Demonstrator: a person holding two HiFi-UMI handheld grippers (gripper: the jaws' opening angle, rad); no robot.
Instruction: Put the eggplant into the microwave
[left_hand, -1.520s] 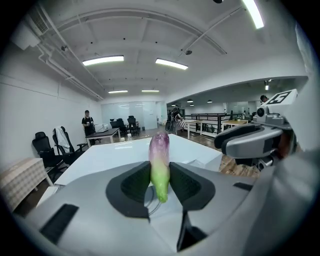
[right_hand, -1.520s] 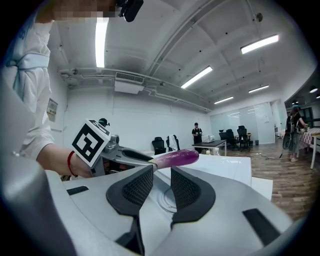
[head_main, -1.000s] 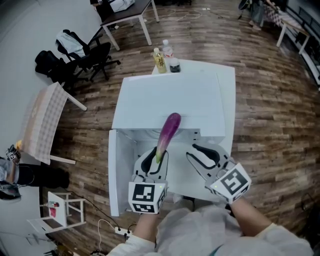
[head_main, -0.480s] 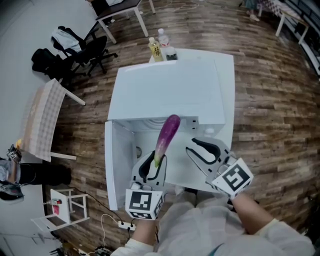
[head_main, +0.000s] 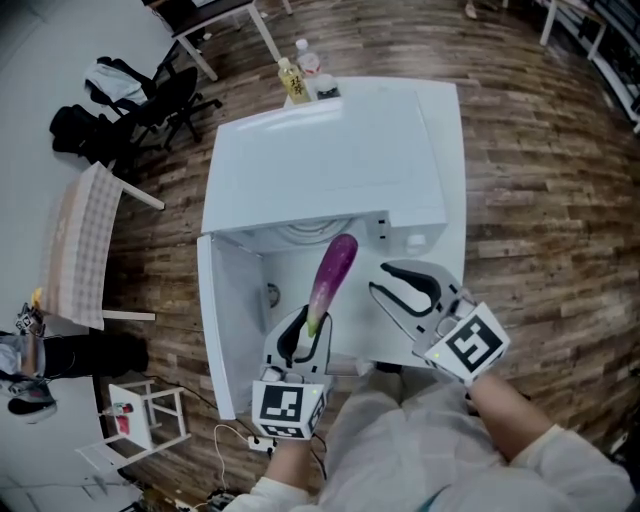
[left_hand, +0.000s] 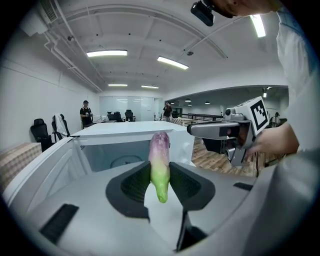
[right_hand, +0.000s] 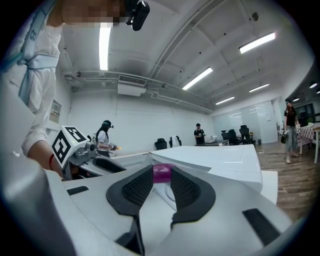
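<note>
**Markings.** Each marker cube carries black-and-white square patterns and no readable words. The cube of the left claw (head_main: 311, 322) shows at the bottom of the head view. The cube of the right claw (head_main: 383, 281) sits at that claw's rear. Two bottles (head_main: 293, 79) stand far ahead of both claws, past the microwave (head_main: 330, 160). One has a yellow label, but its print is too small to read. No brand can be made out on the microwave.

**Claw state.**
- The left claw is closed on the eggplant (head_main: 333, 272). Its pads clamp the green stem end, and the purple end points ahead and upward from the claw into the mouth of the cavity.
- The right claw stands partly open and empty, just to the right of the left claw and clear of the eggplant.

**Limited visibility.**
- The microwave roof hides most of the cavity.
- Only an arc of the turntable (head_main: 308, 232) shows ahead of the left claw.
- The door (head_main: 216, 330) hangs open to the left of the left claw.
- The control parts ahead of the right claw are indistinct.
- The person's arms are cut off at the lower edge.

**Change from earlier frames.** One second ago the purple tip lay level with the roof's front edge. It now sits below that edge, in front of the opening. More of the cavity is exposed. The right claw has held its position.
</note>
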